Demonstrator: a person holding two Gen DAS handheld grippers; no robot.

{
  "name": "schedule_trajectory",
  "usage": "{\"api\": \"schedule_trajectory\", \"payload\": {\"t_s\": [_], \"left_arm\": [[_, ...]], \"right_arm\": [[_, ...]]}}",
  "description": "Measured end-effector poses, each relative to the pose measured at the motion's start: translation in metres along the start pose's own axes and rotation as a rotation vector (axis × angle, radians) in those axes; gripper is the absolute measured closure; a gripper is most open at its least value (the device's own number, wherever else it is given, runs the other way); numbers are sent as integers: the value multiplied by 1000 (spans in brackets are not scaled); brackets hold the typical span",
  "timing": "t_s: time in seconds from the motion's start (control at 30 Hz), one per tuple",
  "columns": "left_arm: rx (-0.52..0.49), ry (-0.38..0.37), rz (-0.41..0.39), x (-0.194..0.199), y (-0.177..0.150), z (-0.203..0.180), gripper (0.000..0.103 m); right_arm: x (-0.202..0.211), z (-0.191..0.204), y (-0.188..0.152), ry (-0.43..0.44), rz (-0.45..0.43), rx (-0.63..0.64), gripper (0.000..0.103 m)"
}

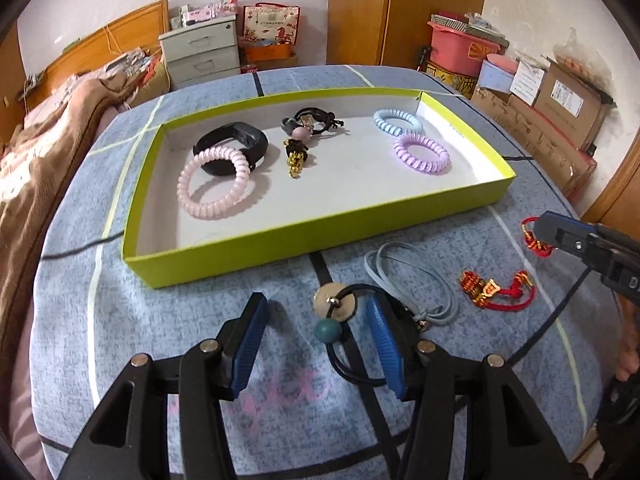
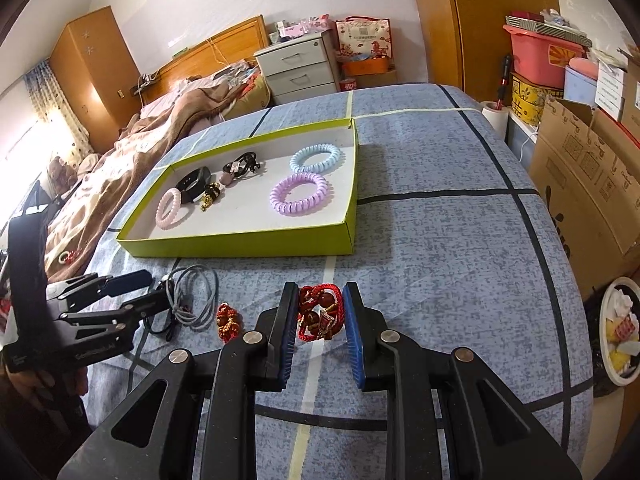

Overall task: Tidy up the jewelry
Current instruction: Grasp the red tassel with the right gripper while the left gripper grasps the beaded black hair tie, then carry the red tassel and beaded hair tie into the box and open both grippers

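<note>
My left gripper [image 1: 316,308] is open low over the blue bedspread, with a black hair tie carrying a beige disc and a green bead [image 1: 334,312] lying between its fingers, close to the right pad. My right gripper [image 2: 320,300] is shut on a red corded bracelet with dark red beads [image 2: 320,314]. A second red-and-gold knotted bracelet [image 1: 488,290] and a grey-blue cord [image 1: 416,276] lie on the bed between the two grippers. Behind them the green tray [image 1: 300,248] holds pink [image 1: 218,184], purple [image 1: 422,154] and blue [image 1: 398,120] coil ties, a black band [image 1: 236,144] and a tasselled tie [image 1: 298,140].
A brown blanket [image 1: 48,152] is heaped at the bed's left side. A thin black cable [image 1: 80,248] runs off the bed near the tray's left corner. Cardboard boxes [image 2: 588,184] and a plate [image 2: 620,332] on the floor line the bed's right edge. A drawer unit [image 2: 296,68] stands behind.
</note>
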State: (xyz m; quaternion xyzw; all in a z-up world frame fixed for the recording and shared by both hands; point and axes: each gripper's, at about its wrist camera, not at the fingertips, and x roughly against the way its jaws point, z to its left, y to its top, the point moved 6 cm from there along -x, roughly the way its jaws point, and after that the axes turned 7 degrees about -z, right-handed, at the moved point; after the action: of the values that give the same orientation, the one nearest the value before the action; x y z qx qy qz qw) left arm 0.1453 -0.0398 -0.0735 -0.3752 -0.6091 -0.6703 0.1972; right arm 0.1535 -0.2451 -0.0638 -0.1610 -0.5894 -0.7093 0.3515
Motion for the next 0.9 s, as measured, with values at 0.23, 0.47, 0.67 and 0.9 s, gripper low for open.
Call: {"api": "schedule_trajectory", "payload": {"t_s": [0.23,0.47,0.67,0.9], "left_arm": [[-19,7,-9,-1,3,-1,54],[-19,-30,-9,2,2,-4,81],[-5,-41,-11,5,0,-3,82],[27,-36,-24,12,-1,6,82]], "right_arm": [[0,2,0,5,1,7,80],[-1,5,-1,5,4,6,80],[-1,8,-1,1,4,12,80],[0,11,1,4,1,18,80]]}}
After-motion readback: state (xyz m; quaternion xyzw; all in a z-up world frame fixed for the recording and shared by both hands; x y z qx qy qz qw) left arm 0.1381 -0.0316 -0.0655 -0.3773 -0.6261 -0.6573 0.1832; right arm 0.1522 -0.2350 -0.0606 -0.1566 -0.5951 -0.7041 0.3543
